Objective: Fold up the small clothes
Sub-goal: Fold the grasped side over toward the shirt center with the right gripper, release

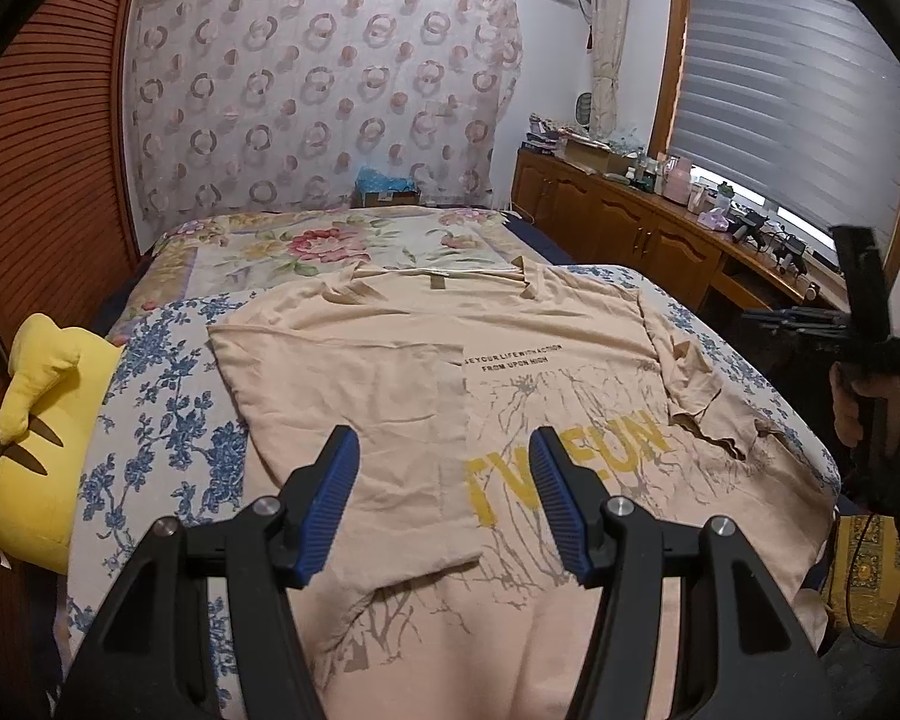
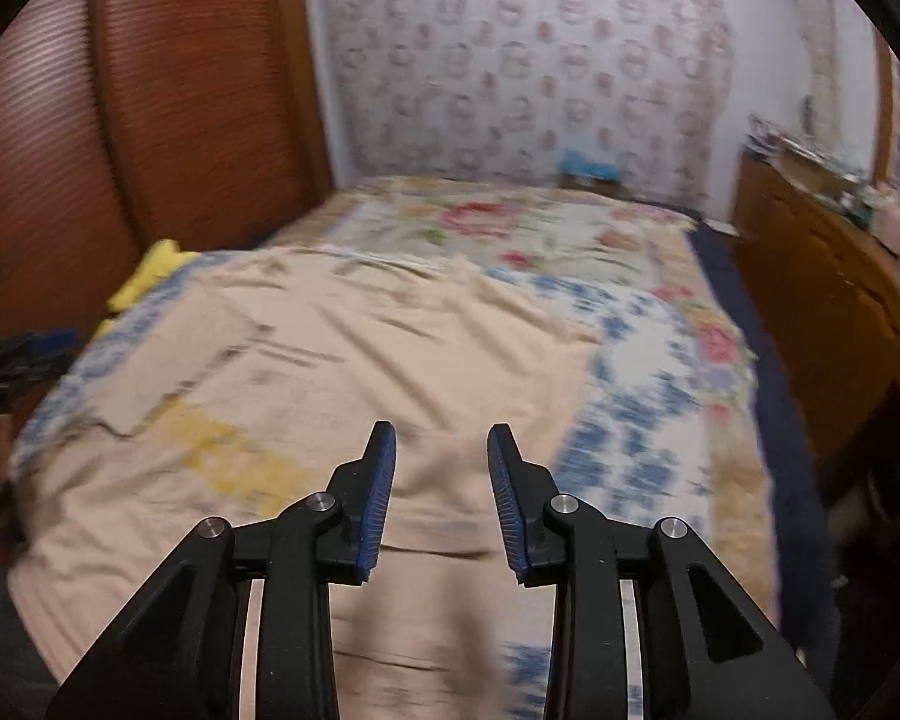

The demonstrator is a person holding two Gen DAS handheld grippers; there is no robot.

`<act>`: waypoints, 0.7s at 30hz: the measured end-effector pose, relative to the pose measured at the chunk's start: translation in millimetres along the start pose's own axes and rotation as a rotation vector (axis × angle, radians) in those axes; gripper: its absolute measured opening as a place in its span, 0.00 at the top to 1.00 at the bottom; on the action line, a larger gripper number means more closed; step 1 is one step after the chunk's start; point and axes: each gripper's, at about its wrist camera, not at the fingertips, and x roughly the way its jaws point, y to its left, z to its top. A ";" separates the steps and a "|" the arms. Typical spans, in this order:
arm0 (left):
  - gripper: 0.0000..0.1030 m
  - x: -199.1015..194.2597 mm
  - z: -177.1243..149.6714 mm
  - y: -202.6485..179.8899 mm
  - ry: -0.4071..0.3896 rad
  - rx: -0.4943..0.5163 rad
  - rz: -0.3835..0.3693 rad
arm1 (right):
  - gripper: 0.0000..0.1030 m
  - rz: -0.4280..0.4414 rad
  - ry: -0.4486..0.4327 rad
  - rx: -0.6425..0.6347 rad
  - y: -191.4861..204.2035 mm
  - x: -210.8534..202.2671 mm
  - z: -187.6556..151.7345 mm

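A beige T-shirt (image 1: 390,372) with yellow letters and a grey branch print lies on the bed. Its left side is folded over the middle and its right sleeve is crumpled. It also shows, blurred, in the right wrist view (image 2: 342,348). My left gripper (image 1: 444,450) is open and empty just above the shirt's middle. My right gripper (image 2: 441,444) is open and empty above the shirt's right part. It also appears in the left wrist view at the right edge (image 1: 864,312), held in a hand.
The bed (image 1: 168,420) carries a blue floral cover and a pink floral quilt (image 1: 330,240) further back. A yellow plush toy (image 1: 36,420) lies at the left edge. A wooden wardrobe (image 1: 42,180) stands left. Cluttered wooden cabinets (image 1: 630,222) stand right, below a window.
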 end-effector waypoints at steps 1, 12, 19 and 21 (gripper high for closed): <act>0.44 0.1 -1.0 -1.6 0.000 0.000 -0.001 | 0.70 -0.011 0.015 0.006 -3.5 2.9 -2.8; 0.44 7.1 -9.1 -13.4 0.023 0.016 -0.020 | 0.70 0.016 0.133 0.008 -6.4 39.5 -34.8; 0.44 8.0 -12.9 -9.6 0.029 0.004 -0.019 | 0.70 -0.003 0.150 -0.037 -4.0 47.5 -35.0; 0.44 8.0 -13.2 -8.7 0.029 0.004 -0.018 | 0.70 -0.001 0.150 -0.050 -1.2 47.8 -34.5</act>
